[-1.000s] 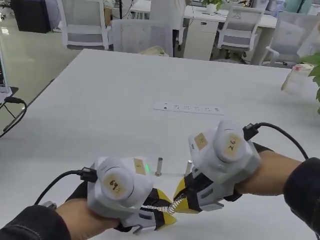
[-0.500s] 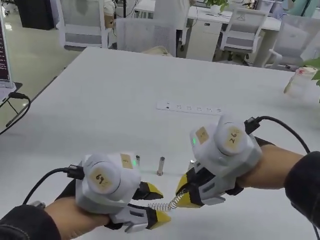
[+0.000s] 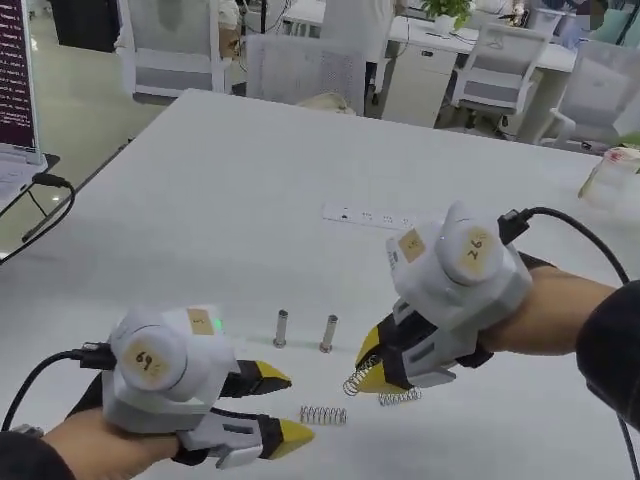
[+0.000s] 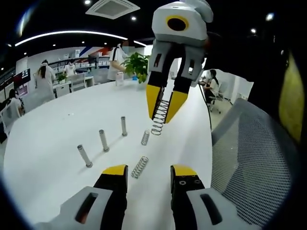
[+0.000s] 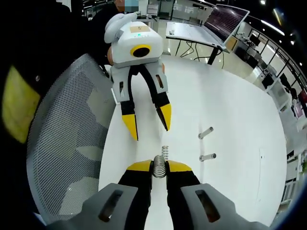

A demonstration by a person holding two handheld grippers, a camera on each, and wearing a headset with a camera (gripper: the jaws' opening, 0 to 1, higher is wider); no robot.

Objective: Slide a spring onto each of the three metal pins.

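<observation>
Three short metal pins stand upright in a row on the white table; two of the pins show in the head view. My right gripper is shut on one end of a spring, which hangs out past its yellow tips. The held spring sits between the right gripper's jaws. My left gripper is open and empty, low at the left. Two loose springs lie on the table, one of them, a spring, just ahead of the left gripper.
A white power strip lies further back on the table. Black cables trail from both grippers. Office chairs and desks stand beyond the far edge, with a laptop at the left.
The left gripper has opened, let go of the spring and drawn away to the left. The spring stays in the right gripper, which has lifted slightly.
</observation>
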